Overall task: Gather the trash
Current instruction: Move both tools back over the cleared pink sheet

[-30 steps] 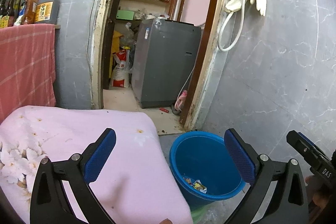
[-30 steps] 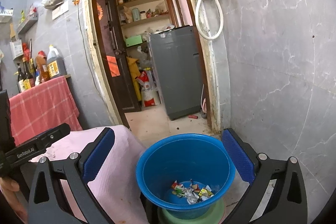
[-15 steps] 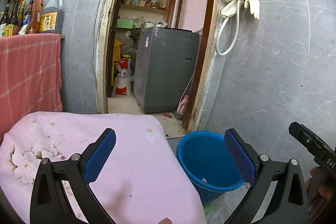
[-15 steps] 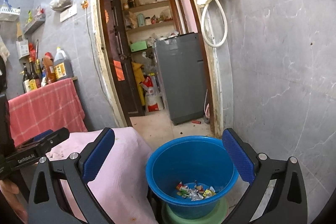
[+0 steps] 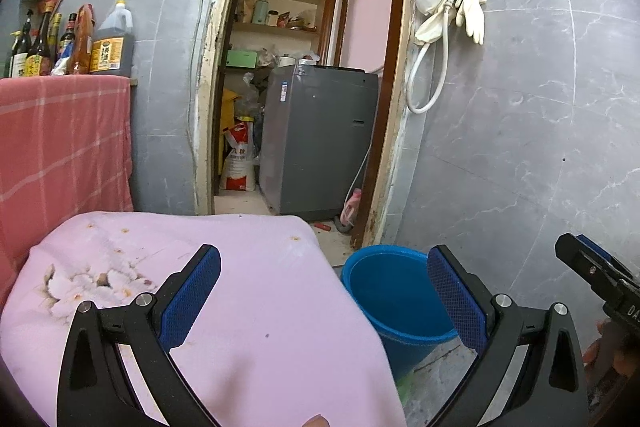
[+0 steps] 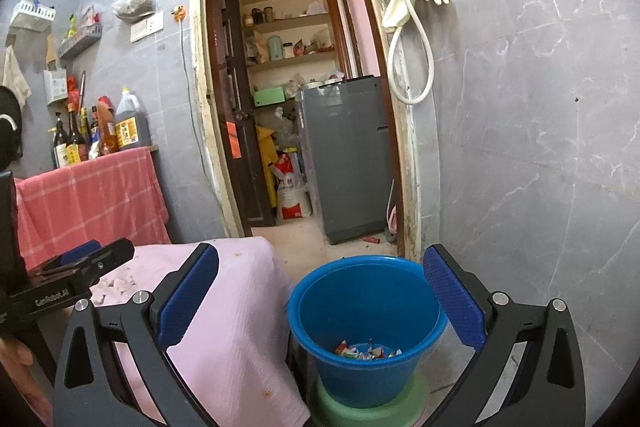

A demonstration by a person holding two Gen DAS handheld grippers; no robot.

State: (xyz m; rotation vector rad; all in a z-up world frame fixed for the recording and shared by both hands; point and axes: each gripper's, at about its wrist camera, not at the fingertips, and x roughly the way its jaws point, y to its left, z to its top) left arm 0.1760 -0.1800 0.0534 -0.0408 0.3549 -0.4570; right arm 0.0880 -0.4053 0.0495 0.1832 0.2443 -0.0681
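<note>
Through my left wrist view, I am lifting and pulling back from the blue bucket (image 5: 394, 301): it is sliding lower and rightward compared with a second ago, and its contents are now dropping out of sight. My left gripper (image 5: 323, 301) is hanging with jaws wide, holding nothing, over the pink-covered surface (image 5: 256, 307) beside the bucket.

Through my right wrist view, I am likewise rising; the bucket is shrinking beneath my right gripper (image 6: 320, 301), jaws wide and empty. The trash (image 6: 368, 350) is lying at the bucket's bottom, so I judge the drop finished.
</note>
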